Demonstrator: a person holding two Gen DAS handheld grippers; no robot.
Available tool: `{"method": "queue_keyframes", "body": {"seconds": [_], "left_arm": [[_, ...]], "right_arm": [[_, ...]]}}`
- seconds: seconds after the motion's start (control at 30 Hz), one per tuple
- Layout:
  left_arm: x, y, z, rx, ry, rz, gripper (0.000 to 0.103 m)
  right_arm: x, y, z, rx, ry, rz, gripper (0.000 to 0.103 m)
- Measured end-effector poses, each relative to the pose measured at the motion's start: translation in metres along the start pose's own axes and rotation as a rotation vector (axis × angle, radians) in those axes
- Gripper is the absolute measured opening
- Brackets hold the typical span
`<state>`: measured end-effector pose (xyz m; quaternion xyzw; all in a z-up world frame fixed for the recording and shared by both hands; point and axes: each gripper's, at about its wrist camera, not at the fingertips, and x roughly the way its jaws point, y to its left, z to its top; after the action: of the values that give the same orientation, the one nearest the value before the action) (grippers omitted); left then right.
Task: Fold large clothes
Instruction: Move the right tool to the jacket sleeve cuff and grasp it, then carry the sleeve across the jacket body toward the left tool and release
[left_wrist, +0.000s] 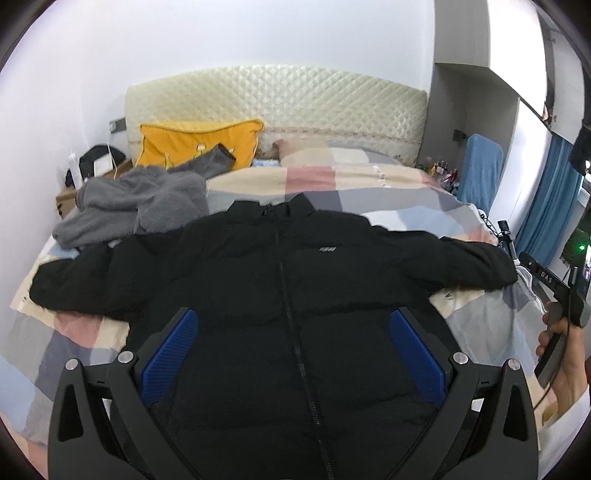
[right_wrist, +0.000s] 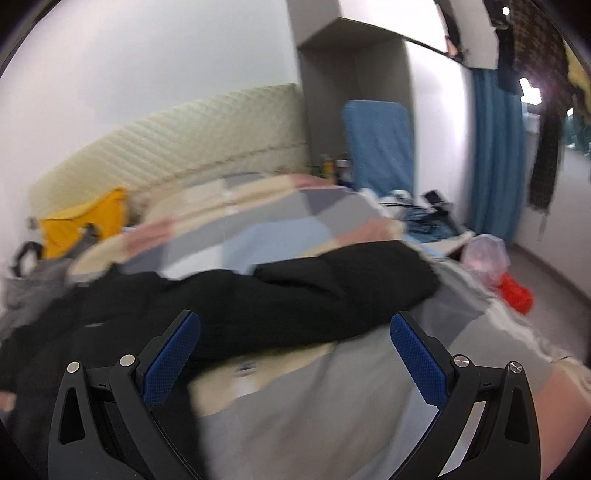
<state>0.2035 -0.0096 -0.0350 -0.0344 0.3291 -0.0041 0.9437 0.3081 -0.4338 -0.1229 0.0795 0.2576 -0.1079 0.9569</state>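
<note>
A black puffer jacket (left_wrist: 258, 280) lies face up on the bed, zipped, with both sleeves spread out to the sides. My left gripper (left_wrist: 293, 325) is open above its lower front, fingers either side of the zip. My right gripper (right_wrist: 295, 332) is open and empty, just in front of the jacket's right sleeve (right_wrist: 343, 280). The right wrist view is blurred. The right gripper's handle and the hand holding it show at the right edge of the left wrist view (left_wrist: 557, 332).
The bed has a pastel patchwork cover (left_wrist: 369, 177) and a quilted cream headboard (left_wrist: 277, 99). A grey fleece garment (left_wrist: 136, 203) and a yellow pillow (left_wrist: 195, 144) lie at the head left. A blue chair (right_wrist: 380, 144), a curtain (right_wrist: 495, 155) and floor clutter (right_wrist: 513, 291) stand right of the bed.
</note>
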Motion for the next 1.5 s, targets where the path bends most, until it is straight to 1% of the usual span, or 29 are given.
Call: {"method": "queue_keyframes", "body": {"seconds": [0.07,0.13,0.2,0.4,0.43,0.53,0.57,0.63,0.67,0.73,0.8,0.87,0.93,0.97,1.0,1.03,1.07,1.1,1.13,1.17,1.2,1.27,1.3,1.4,1.5], "left_arm": [[0.010,0.008,-0.007,-0.018,0.023,-0.010,0.103],[0.020,0.017,-0.015,-0.040,0.042,-0.013,0.103],[0.029,0.024,-0.023,-0.056,0.067,-0.006,0.103],[0.052,0.038,-0.040,-0.075,0.128,0.035,0.103],[0.054,0.040,-0.042,-0.075,0.136,0.040,0.103],[0.060,0.041,-0.045,-0.076,0.149,0.047,0.103],[0.062,0.042,-0.044,-0.077,0.151,0.050,0.103],[0.065,0.041,-0.043,-0.078,0.153,0.053,0.103],[0.067,0.041,-0.042,-0.075,0.154,0.055,0.103],[0.071,0.041,-0.040,-0.067,0.147,0.071,0.103],[0.075,0.044,-0.038,-0.066,0.139,0.089,0.103],[0.082,0.046,-0.037,-0.064,0.134,0.115,0.103],[0.091,0.050,-0.037,-0.067,0.139,0.130,0.103],[0.095,0.052,-0.037,-0.066,0.135,0.129,0.103],[0.099,0.053,-0.037,-0.060,0.126,0.129,0.103],[0.104,0.055,-0.039,-0.052,0.108,0.147,0.103],[0.108,0.057,-0.040,-0.046,0.103,0.163,0.103],[0.113,0.058,-0.041,-0.043,0.109,0.174,0.103],[0.119,0.061,-0.042,-0.047,0.124,0.179,0.103],[0.124,0.064,-0.042,-0.062,0.146,0.175,0.103],[0.126,0.067,-0.042,-0.078,0.154,0.166,0.103],[0.125,0.071,-0.041,-0.100,0.151,0.155,0.103],[0.123,0.071,-0.040,-0.100,0.147,0.163,0.103],[0.114,0.071,-0.038,-0.085,0.120,0.194,0.103],[0.108,0.071,-0.037,-0.068,0.104,0.196,0.103]], "right_arm": [[0.018,-0.014,-0.006,0.013,0.007,-0.032,0.103],[0.040,-0.036,-0.013,0.081,0.045,-0.037,0.103],[0.058,-0.054,-0.020,0.134,0.076,-0.041,0.103],[0.108,-0.093,-0.029,0.186,0.129,-0.032,0.103],[0.117,-0.102,-0.030,0.216,0.137,-0.020,0.103],[0.145,-0.127,-0.037,0.361,0.166,0.047,0.103],[0.154,-0.133,-0.040,0.411,0.178,0.077,0.103],[0.173,-0.147,-0.044,0.505,0.193,0.165,0.103],[0.182,-0.151,-0.044,0.532,0.194,0.195,0.103],[0.194,-0.155,-0.040,0.538,0.170,0.210,0.103],[0.204,-0.158,-0.033,0.543,0.145,0.209,0.103],[0.213,-0.160,-0.024,0.561,0.094,0.204,0.103],[0.219,-0.160,-0.015,0.560,0.059,0.184,0.102],[0.223,-0.159,-0.010,0.563,0.052,0.154,0.095],[0.227,-0.162,-0.008,0.568,0.053,0.138,0.076],[0.231,-0.164,-0.006,0.577,0.058,0.120,0.066],[0.231,-0.168,-0.005,0.590,0.060,0.112,0.047],[0.230,-0.171,-0.005,0.603,0.055,0.108,0.033],[0.228,-0.176,-0.004,0.619,0.041,0.103,0.026],[0.224,-0.180,-0.003,0.629,0.023,0.102,0.017],[0.220,-0.181,0.000,0.626,0.012,0.097,0.012],[0.208,-0.177,0.010,0.591,-0.013,0.080,0.008],[0.205,-0.178,0.016,0.585,-0.022,0.080,0.007],[0.181,-0.181,0.035,0.624,-0.057,0.074,0.006],[0.154,-0.170,0.066,0.587,-0.082,0.081,0.006]]}}
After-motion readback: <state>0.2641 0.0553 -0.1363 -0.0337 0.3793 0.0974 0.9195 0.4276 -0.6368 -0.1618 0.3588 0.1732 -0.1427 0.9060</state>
